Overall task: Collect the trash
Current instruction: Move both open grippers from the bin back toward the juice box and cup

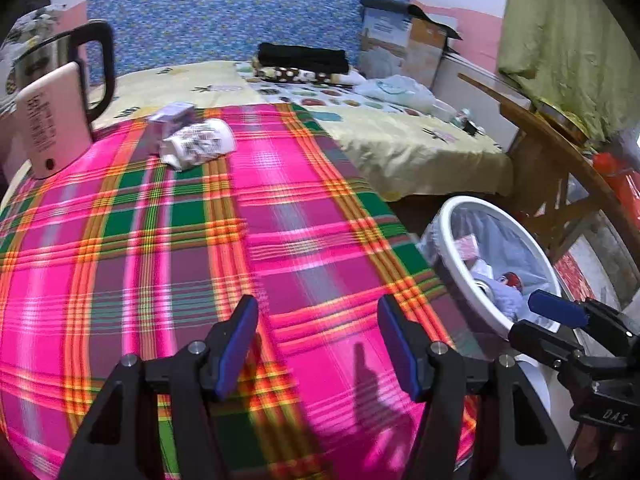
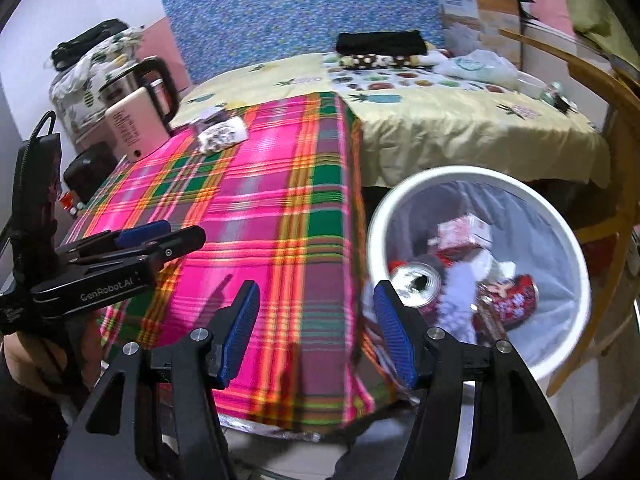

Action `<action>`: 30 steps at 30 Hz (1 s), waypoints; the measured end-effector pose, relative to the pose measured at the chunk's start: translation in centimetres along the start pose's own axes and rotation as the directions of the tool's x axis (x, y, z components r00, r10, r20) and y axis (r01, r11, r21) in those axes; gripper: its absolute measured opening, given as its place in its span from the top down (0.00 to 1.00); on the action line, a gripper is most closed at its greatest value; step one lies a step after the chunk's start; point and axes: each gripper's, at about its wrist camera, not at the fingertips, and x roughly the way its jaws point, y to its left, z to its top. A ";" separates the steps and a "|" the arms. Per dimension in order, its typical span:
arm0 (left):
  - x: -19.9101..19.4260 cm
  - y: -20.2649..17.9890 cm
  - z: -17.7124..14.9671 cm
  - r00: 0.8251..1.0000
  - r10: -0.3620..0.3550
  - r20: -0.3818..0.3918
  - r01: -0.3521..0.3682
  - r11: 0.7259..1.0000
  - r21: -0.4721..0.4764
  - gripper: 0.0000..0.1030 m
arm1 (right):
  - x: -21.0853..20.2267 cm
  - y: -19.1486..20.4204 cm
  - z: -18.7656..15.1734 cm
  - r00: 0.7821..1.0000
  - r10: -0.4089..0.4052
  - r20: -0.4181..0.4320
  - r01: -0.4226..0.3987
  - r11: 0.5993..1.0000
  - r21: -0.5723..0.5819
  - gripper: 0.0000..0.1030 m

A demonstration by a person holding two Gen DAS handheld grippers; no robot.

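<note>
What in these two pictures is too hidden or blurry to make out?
- Bin contents: right wrist view, motion-blurred; only a can shows clearly.
- Crumpled wrapper print: left wrist view, too small.
- Small box behind it: partly hidden.
- Kettle: left wrist view, cut off by the edge.

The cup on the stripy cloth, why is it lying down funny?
The crumpled paper cup is tipped on its side beside a small box at the far end of the plaid cloth. It looks like leftover trash, not yet in the white bin.
</note>
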 end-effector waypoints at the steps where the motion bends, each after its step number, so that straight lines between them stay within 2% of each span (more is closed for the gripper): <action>1: -0.2 0.5 0.1 1.000 0.010 0.002 -0.010 1.000 -0.008 0.38 | 0.1 0.3 0.1 1.000 0.007 -0.001 -0.007 1.000 -0.003 0.41; 4: -0.7 1.9 0.5 0.999 0.032 0.006 -0.031 0.999 -0.022 0.38 | 0.4 1.4 1.0 0.998 0.057 -0.002 -0.057 0.998 -0.019 0.41; 12: -2.1 5.5 1.9 0.997 0.071 0.034 -0.068 0.995 -0.075 0.38 | 1.2 4.5 3.4 0.996 0.085 0.012 -0.083 0.992 -0.093 0.41; 19: -2.2 9.1 3.6 0.993 0.109 0.043 -0.104 0.989 -0.102 0.38 | 3.1 6.9 5.4 0.998 0.069 0.004 -0.068 0.990 -0.126 0.41; 30: -0.3 14.4 6.6 0.986 0.160 0.035 -0.155 0.982 -0.111 0.38 | 6.7 9.6 8.8 0.999 0.042 -0.009 -0.043 0.988 -0.146 0.41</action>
